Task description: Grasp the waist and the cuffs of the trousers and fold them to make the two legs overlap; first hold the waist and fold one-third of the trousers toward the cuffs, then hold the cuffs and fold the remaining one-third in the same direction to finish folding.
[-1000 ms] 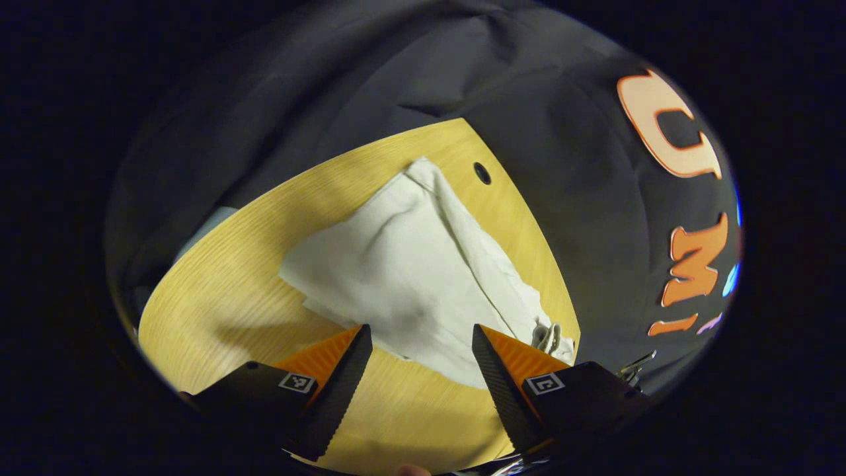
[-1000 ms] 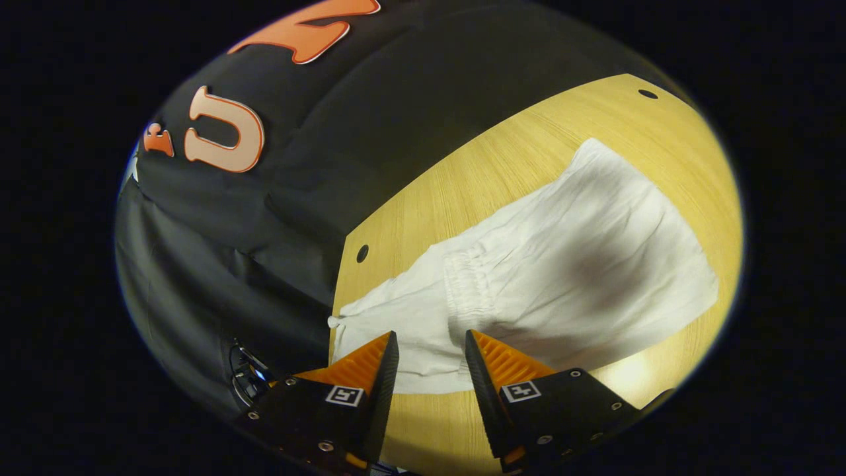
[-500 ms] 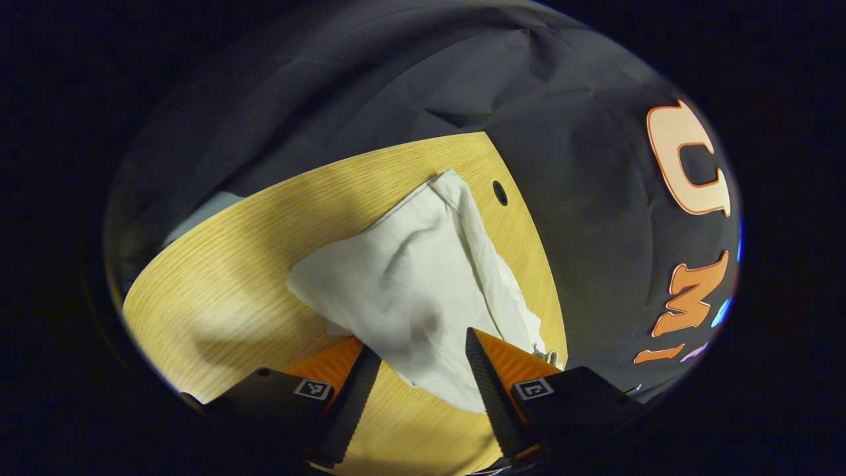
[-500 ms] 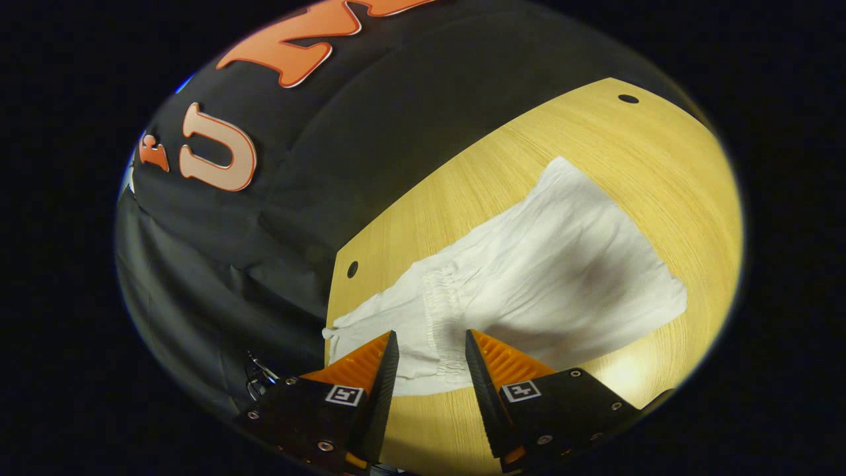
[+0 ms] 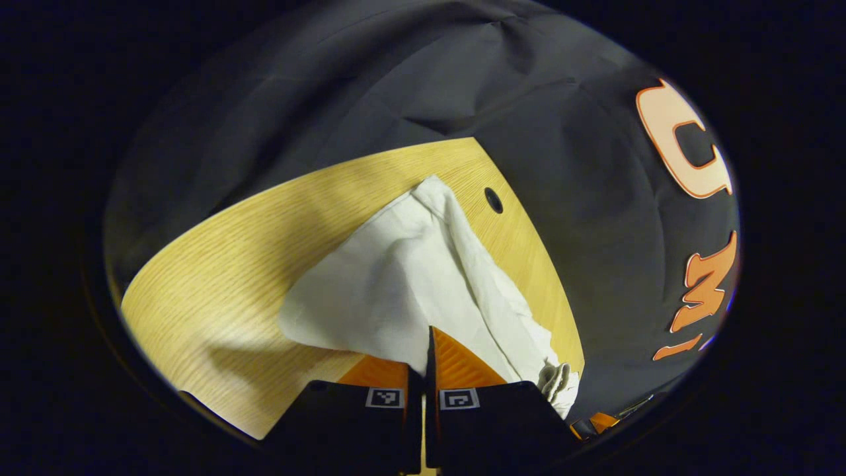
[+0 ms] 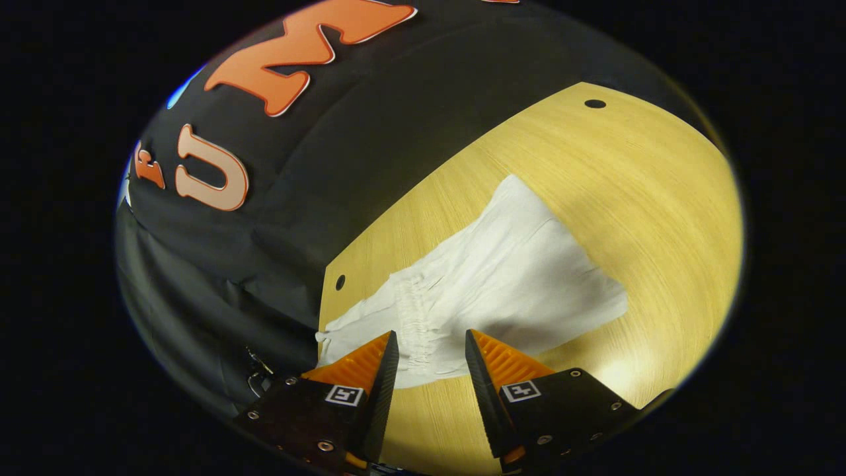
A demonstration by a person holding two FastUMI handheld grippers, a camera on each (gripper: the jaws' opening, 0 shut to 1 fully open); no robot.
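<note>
Your left hand-held gripper (image 5: 423,360) is pinched tight on the near edge of the trousers (image 5: 396,284), so the cloth comes up with it like a little tent. You hold it there so you can carry that end over for the fold.

Your right hand-held gripper (image 6: 426,360) is spread apart, one finger on each side of the bunchy waist (image 6: 413,317) (I think it is about to bite).

The trousers (image 6: 509,277) lie on the table (image 6: 634,172), near its edge.
</note>
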